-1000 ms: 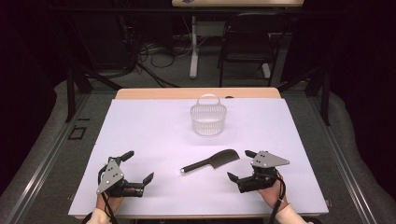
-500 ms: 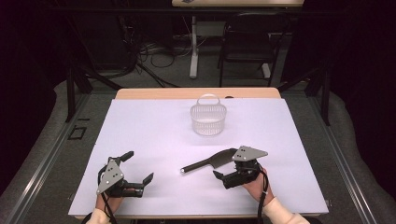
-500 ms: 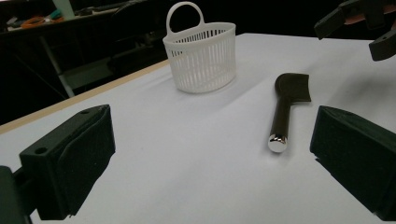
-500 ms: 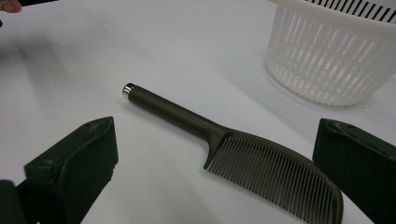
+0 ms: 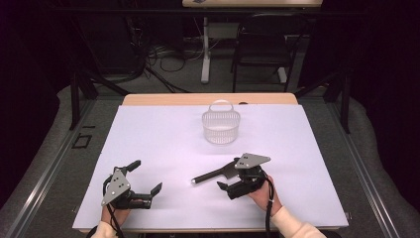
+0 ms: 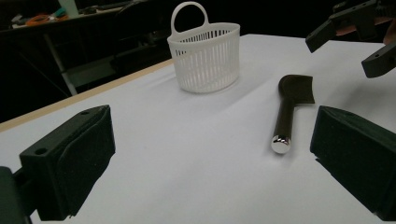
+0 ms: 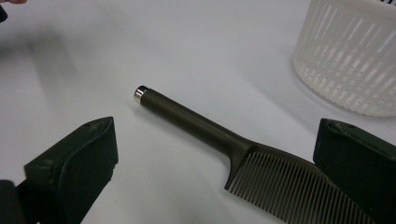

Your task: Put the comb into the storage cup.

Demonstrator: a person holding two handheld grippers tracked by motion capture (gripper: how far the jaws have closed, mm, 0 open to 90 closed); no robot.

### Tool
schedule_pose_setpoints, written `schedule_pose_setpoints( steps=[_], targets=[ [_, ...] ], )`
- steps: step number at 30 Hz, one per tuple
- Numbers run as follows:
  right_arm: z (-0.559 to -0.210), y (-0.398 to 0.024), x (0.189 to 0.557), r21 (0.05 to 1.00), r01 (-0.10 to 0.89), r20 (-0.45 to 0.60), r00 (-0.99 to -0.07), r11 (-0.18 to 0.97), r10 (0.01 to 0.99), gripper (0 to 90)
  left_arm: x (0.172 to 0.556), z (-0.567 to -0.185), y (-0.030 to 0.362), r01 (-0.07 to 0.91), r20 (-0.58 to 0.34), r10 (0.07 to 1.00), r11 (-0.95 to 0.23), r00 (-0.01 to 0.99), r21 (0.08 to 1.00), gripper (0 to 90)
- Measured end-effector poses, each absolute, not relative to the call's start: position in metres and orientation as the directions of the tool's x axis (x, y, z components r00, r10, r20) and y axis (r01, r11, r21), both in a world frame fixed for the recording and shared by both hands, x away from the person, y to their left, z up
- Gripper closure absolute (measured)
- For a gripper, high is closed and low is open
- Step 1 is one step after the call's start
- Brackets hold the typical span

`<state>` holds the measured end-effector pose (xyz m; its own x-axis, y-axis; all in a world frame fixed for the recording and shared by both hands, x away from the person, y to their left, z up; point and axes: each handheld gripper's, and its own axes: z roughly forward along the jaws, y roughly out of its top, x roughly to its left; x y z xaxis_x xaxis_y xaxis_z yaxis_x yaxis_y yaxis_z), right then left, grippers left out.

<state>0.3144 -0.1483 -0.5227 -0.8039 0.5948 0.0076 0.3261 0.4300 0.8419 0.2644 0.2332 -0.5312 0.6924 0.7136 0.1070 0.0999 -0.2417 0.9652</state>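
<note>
On the white tabletop (image 5: 148, 129), my right gripper (image 5: 236, 184) spreads its fingers astride the comb (image 7: 233, 149) near the basket (image 5: 221, 127), ready to grasp; left gripper (image 5: 143, 186) waits open

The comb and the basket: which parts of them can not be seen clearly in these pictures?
- Comb: in the right gripper view its teeth end is cut off by the bottom edge and partly behind one of the fingers.
- Comb in the high view: its head lies under the right gripper and its grey plate.
- Basket: in the right gripper view, cut off by the top and right edges.
- Basket inside: in the left gripper view, its wall hides the inside.
</note>
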Motion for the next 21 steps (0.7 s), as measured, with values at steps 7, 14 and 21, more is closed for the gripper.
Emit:
schedule_pose_setpoints(
  steps=[7,14,21],
  targets=[
    [-0.523,-0.135,0.318,0.831,0.328,0.012,-0.818,0.449,0.576,0.0,0.264,-0.531,0.233,0.101,0.108,0.712,-0.245,0.694,0.964,0.0],
    [-0.524,-0.127,0.322,0.822,0.336,0.019,-0.823,0.459,0.568,0.0,0.264,-0.531,0.233,0.102,0.11,0.713,-0.247,0.693,0.964,0.0],
    [-0.525,-0.118,0.326,0.809,0.354,0.031,-0.823,0.469,0.568,0.0,0.264,-0.531,0.233,0.105,0.106,0.714,-0.245,0.692,0.964,0.0]
  ],
)
